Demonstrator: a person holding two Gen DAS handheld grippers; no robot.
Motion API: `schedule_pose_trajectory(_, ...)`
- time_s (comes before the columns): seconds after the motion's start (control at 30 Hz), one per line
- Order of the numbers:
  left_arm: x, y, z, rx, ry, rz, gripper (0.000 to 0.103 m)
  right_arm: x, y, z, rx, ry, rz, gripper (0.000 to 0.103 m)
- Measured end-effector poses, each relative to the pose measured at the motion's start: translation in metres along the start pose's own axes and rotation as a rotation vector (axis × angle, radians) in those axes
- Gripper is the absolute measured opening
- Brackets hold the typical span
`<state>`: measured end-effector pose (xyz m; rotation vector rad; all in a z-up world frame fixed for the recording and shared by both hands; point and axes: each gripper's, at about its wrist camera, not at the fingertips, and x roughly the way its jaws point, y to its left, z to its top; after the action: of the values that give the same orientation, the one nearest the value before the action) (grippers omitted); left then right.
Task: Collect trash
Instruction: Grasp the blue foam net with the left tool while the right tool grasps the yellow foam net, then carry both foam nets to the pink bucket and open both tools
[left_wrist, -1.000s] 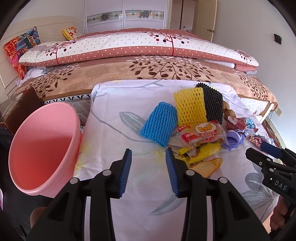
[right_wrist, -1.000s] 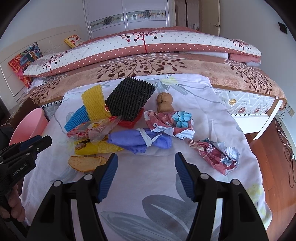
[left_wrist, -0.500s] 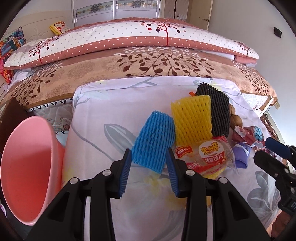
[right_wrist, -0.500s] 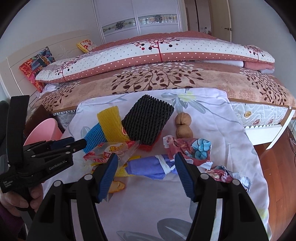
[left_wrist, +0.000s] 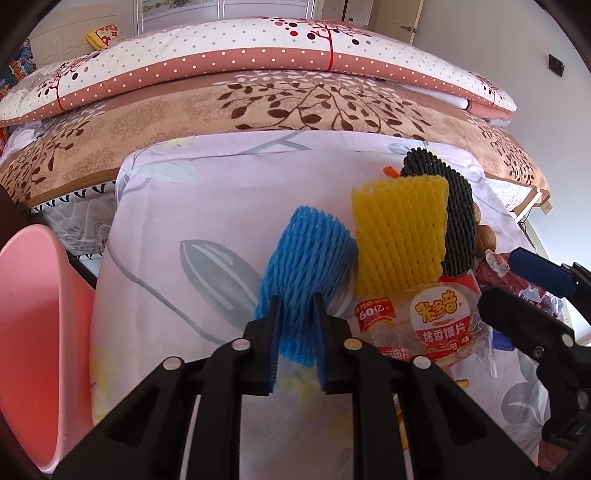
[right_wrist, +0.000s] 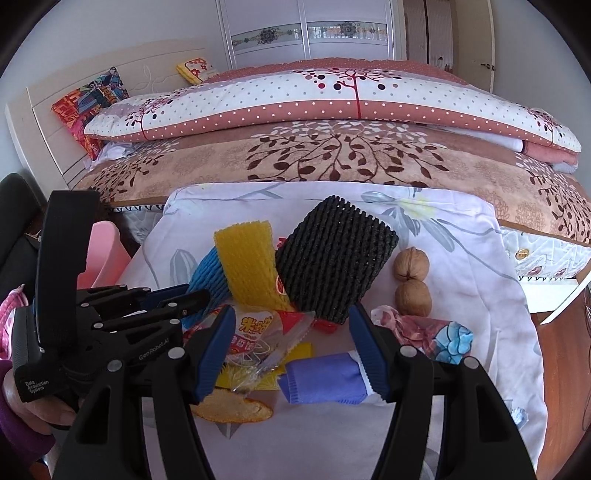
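Note:
A blue foam fruit net (left_wrist: 306, 258) lies on the white flowered sheet (left_wrist: 207, 206) among other trash. My left gripper (left_wrist: 295, 325) has its jaws closing on the net's near end, and the pads squeeze it from both sides. Right of it lie a yellow foam net (left_wrist: 399, 236), a black foam net (left_wrist: 458, 221) and a clear snack wrapper (left_wrist: 439, 321). My right gripper (right_wrist: 291, 314) hangs open above the snack wrapper (right_wrist: 258, 332) and a purple cloth piece (right_wrist: 325, 376), with nothing gripped. A pink bin (left_wrist: 29, 314) stands to the left.
Two walnuts (right_wrist: 412, 280), a crumpled red and blue wrapper (right_wrist: 436, 332) and an orange peel (right_wrist: 232, 406) lie on the sheet. A bed with a brown leaf-pattern blanket (right_wrist: 332, 162) runs behind. A person's hand (right_wrist: 33, 410) holds the left gripper.
My left gripper moved forward to the blue foam net and closed its jaws on it. My right gripper moved left and forward over the snack wrapper and stayed open.

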<state>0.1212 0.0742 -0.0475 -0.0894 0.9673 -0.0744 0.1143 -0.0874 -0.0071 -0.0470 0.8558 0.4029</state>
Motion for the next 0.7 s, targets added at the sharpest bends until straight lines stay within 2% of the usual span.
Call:
schedule_pose_trajectory(0.2, -0.014, 0.012, -0.002, -0.043, -0.028, -0.017, 0.011, 0.012, 0.012, 0.014, -0.035, -0.001, 0.007, 0.062)
schedule_pose_trajectory(0.4, -0.033, 0.019, -0.003, -0.054, -0.063, -0.015, 0.011, 0.029, 0.021, 0.026, -0.058, 0.007, -0.003, 0.051)
schedule_pose_trajectory(0.5, -0.04, 0.022, -0.005, -0.065, -0.068, -0.024, 0.011, 0.039, 0.021, 0.028, -0.057, 0.021, -0.013, 0.042)
schedule_pose_trajectory(0.53, -0.042, 0.022, -0.006, -0.065, -0.07, -0.02, 0.011, 0.041, 0.021, 0.027, -0.057, 0.028, -0.013, 0.033)
schedule_pose_trajectory(0.57, -0.044, 0.023, -0.006, -0.065, -0.074, -0.015, 0.011, 0.044, 0.02, 0.027, -0.055, 0.041, -0.007, 0.018)
schedule_pose_trajectory(0.6, -0.046, 0.023, -0.007, -0.065, -0.079, -0.012, 0.011, 0.045, 0.02, 0.027, -0.047, 0.05, 0.006, 0.012)
schedule_pose_trajectory(0.7, -0.053, 0.023, -0.008, -0.067, -0.096, -0.008, 0.011, 0.036, 0.017, 0.025, -0.014, 0.029, 0.035, 0.009)
